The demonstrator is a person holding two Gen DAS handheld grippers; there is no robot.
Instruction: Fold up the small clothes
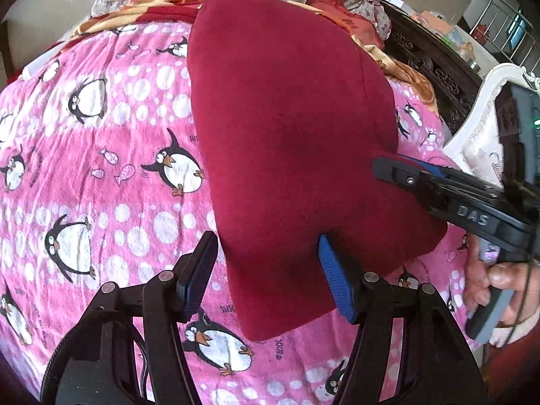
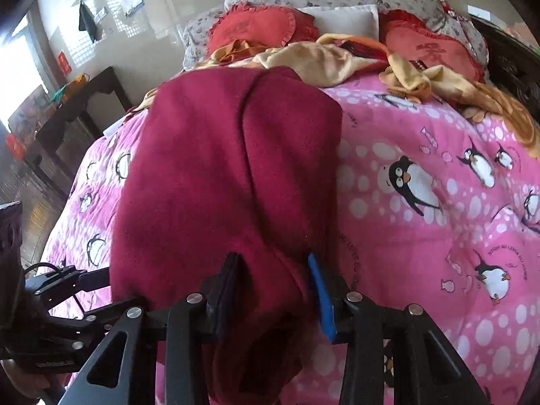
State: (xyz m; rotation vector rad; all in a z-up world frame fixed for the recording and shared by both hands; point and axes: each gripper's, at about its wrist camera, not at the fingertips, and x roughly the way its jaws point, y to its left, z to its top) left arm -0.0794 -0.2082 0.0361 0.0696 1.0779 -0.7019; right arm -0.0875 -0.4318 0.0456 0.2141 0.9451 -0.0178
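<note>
A dark red garment [image 1: 287, 128] lies on the pink penguin blanket [image 1: 101, 168], folded lengthwise; it also shows in the right wrist view [image 2: 219, 175]. My left gripper [image 1: 270, 276] is open, its jaws standing on either side of the garment's near edge. My right gripper [image 2: 273, 290] has its jaws wide apart around a bunched part of the garment's near end; the cloth sits between them. The right gripper [image 1: 438, 189] also shows in the left wrist view, lying on the garment's right edge.
Orange and yellow bedding [image 2: 320, 57], red cushions [image 2: 263, 27] and a white pillow [image 2: 344, 20] lie at the head of the bed. A dark carved headboard [image 1: 432, 67] stands at the right. A dark wooden table [image 2: 67, 118] stands left of the bed.
</note>
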